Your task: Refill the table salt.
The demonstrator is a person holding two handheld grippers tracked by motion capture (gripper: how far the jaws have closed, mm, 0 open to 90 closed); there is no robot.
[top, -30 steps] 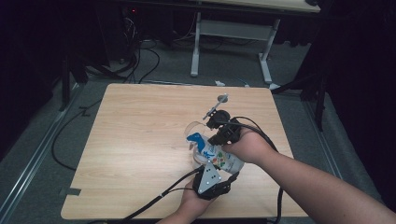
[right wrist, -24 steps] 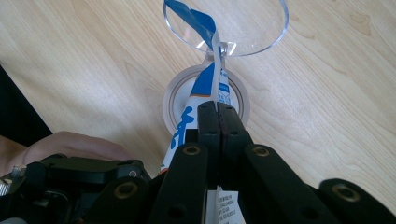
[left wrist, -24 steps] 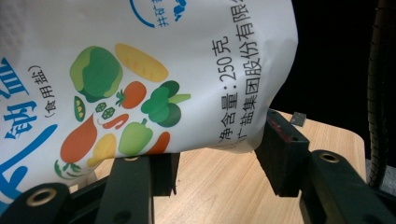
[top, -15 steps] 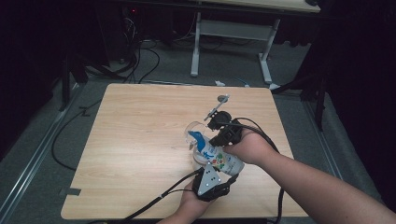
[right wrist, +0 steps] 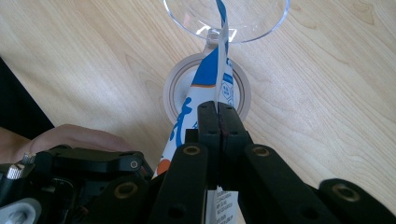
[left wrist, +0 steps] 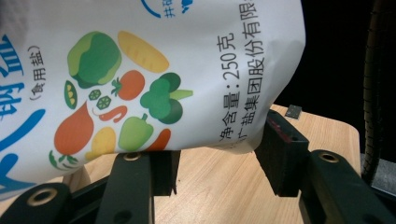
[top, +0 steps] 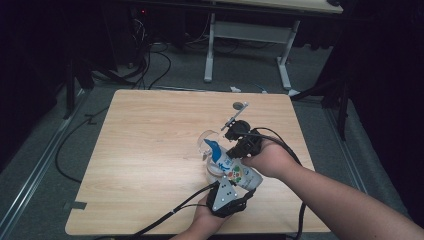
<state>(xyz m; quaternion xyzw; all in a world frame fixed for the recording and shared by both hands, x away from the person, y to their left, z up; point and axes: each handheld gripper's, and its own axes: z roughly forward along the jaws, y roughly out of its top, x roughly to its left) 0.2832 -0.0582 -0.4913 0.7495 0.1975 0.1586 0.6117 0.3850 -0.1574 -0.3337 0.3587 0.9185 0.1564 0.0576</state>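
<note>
On the wooden table, toward its near right part, a person holds a white salt bag printed with vegetables and blue lettering, tilted so that its blue top end points up and to the left. Farthest left of the group stands a clear stemmed glass, and the bag's top corner reaches over its bowl; in the right gripper view the thin edge of the bag runs up to the rim of the glass, whose round foot sits on the wood beneath. At the near edge, the left gripper, with its grey three-cornered plate on top, grips the lower end of the bag: in the left gripper view its two black jaws stand apart with the bulging bottom of the bag pressed between their pads. To the right and a little farther off, the right gripper is clamped tight on the bag's flat upper part, its jaws meeting on the thin sheet in the right gripper view. Beyond it, toward the far right of the table, a small metal spoon lies on the wood, well apart from the glass. Black cables trail from both grippers toward the near edge.
</note>
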